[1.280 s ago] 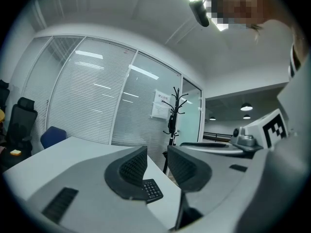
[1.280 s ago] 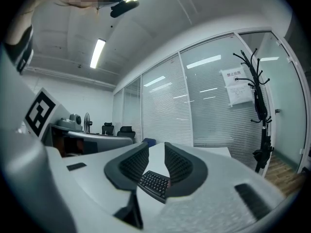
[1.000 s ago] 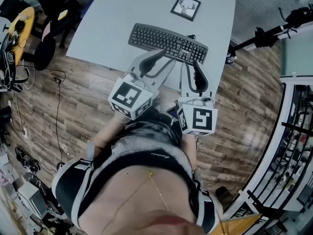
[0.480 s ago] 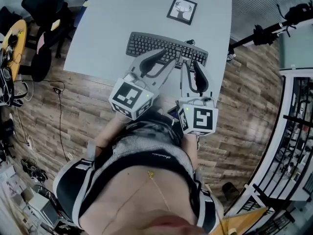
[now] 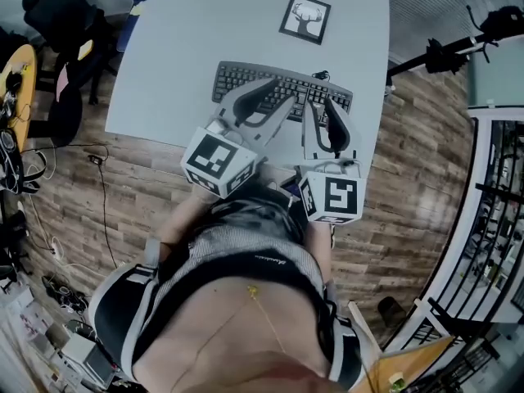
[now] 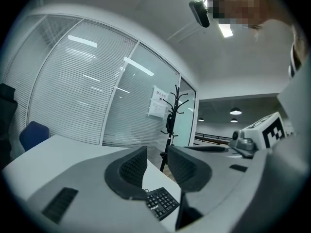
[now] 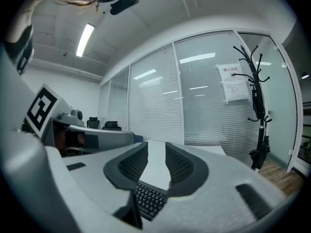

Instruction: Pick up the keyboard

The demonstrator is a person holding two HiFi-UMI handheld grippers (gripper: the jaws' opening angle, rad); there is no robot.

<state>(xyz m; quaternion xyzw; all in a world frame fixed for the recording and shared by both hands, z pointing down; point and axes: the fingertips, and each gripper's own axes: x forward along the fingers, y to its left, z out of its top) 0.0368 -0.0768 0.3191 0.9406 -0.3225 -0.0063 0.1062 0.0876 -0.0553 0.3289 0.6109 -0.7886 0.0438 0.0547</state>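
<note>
The dark keyboard (image 5: 288, 84) lies keys-up close to the near edge of the white desk (image 5: 188, 47). Its long axis runs left to right, with the right end slightly nearer the person. The left gripper (image 5: 274, 97) and right gripper (image 5: 322, 109) point over its near side. Both sets of jaws stand apart with nothing between them, and the right's have just been opening. A framed picture (image 5: 304, 19) lies beyond.

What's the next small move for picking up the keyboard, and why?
Probably lower both toward the keyboard: the left hand-held gripper and right hand-held gripper hover open and empty above its near edge, the right's jaws having just opened further.
</note>
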